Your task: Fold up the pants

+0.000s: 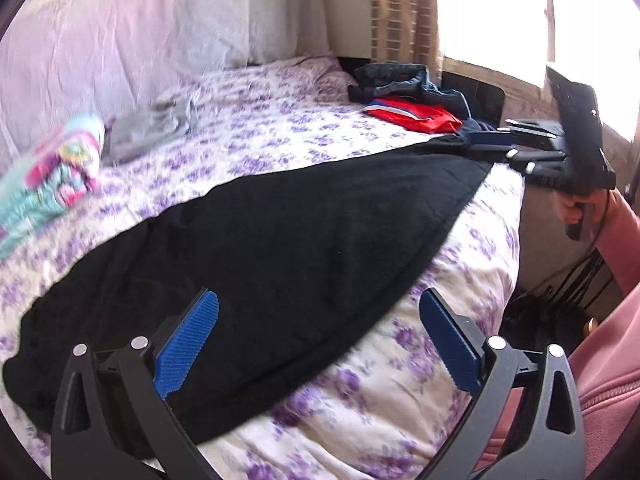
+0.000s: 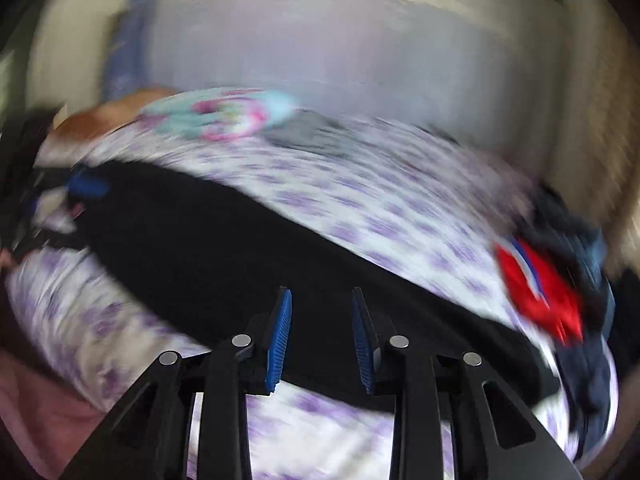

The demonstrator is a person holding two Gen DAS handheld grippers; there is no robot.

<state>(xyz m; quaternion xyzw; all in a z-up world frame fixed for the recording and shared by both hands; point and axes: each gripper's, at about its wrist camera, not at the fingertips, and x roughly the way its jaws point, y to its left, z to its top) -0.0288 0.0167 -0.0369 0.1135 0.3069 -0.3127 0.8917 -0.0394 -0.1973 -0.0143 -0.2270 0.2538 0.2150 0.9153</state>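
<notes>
lying flat along the near edge of the bed point(image 1: 280, 120), the black pants point(image 1: 280, 240) stretch lengthwise over the purple-flowered cover. the left tongs point(image 1: 318, 344) are spread wide and released above one end of them, gripping nothing. the right tongs point(image 2: 322, 340) are parted too, empty, over the other end; that view is blurred. a red garment point(image 1: 416, 114) lies beyond on the bed.

Bed point(image 1: 400, 380) with purple floral sheet, pale wall point(image 1: 100, 40) behind it, checked curtain point(image 1: 400, 8), bright sunlit window point(image 1: 500, 12) at the far end
</notes>
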